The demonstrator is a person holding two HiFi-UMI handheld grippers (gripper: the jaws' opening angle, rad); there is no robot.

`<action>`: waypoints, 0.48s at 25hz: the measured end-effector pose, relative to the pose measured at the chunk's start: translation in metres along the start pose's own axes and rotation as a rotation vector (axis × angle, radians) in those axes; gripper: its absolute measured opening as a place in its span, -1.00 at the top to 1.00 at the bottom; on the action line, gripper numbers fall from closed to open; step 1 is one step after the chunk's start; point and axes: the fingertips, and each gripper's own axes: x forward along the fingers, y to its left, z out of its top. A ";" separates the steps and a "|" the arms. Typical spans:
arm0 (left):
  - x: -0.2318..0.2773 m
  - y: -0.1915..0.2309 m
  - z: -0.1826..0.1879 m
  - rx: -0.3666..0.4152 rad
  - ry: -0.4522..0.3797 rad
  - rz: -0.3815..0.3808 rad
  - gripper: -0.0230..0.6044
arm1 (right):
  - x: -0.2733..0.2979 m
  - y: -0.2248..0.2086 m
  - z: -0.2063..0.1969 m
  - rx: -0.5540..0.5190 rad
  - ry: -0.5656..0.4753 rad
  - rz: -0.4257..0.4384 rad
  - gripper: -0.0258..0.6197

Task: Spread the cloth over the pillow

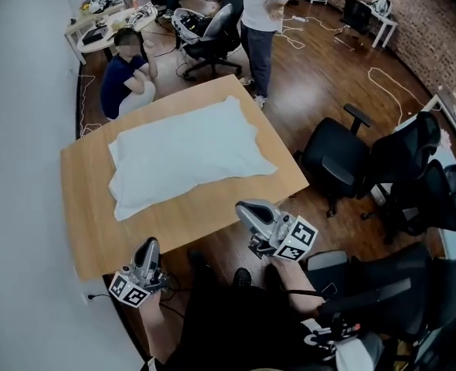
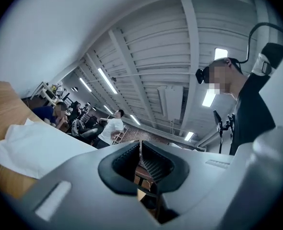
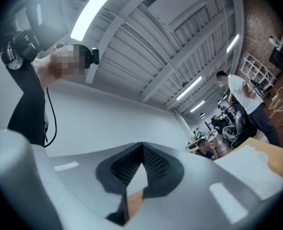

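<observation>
Reporting both grippers off the work. Your left gripper (image 1: 148, 250) hangs off the near edge of the counter (image 1: 89, 230), at its left end, over the floor (image 1: 313, 91). Your right gripper (image 1: 251, 213) hangs beside the counter's near right corner, also clear of the surface. Neither one touches the cloth (image 1: 185, 153).

In the left gripper view, the left gripper (image 2: 140, 150) points up toward the ceiling. Its dark fingers (image 2: 156, 164) are pressed together with nothing between them. In the right gripper view, the right gripper (image 3: 142, 152) is likewise tipped upward. Its fingers (image 3: 156, 164) meet at the tips and pinch nothing.

The cloth is white and lies spread out in the middle of the counter, slightly skewed to its edges. Its near left corner trails flat on the wood, and its far right corner reaches toward the far edge. The middle sits raised and padded. The pillow cannot be told apart from the cloth in any view. The left gripper view shows the cloth (image 2: 31, 150) low on the left, on the counter (image 2: 2, 104). The right gripper view shows the cloth (image 3: 249, 169) low on the right, with the counter (image 3: 280, 159) beyond it.

One person (image 1: 127, 72) crouches at the far left corner of the counter. A second person (image 1: 260, 14) stands beyond the far edge. Black chairs (image 1: 340, 157) stand to the right of the counter.
</observation>
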 end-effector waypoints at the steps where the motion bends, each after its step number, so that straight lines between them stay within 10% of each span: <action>1: -0.009 -0.017 0.001 0.005 -0.003 -0.002 0.92 | -0.010 0.011 -0.002 0.012 -0.009 0.004 0.91; 6: -0.023 -0.058 0.001 0.018 -0.067 0.030 0.92 | -0.028 0.024 -0.006 0.065 0.010 0.040 0.91; 12: 0.023 -0.076 0.016 0.055 -0.072 -0.120 0.92 | -0.043 0.013 0.011 0.003 0.002 -0.028 0.91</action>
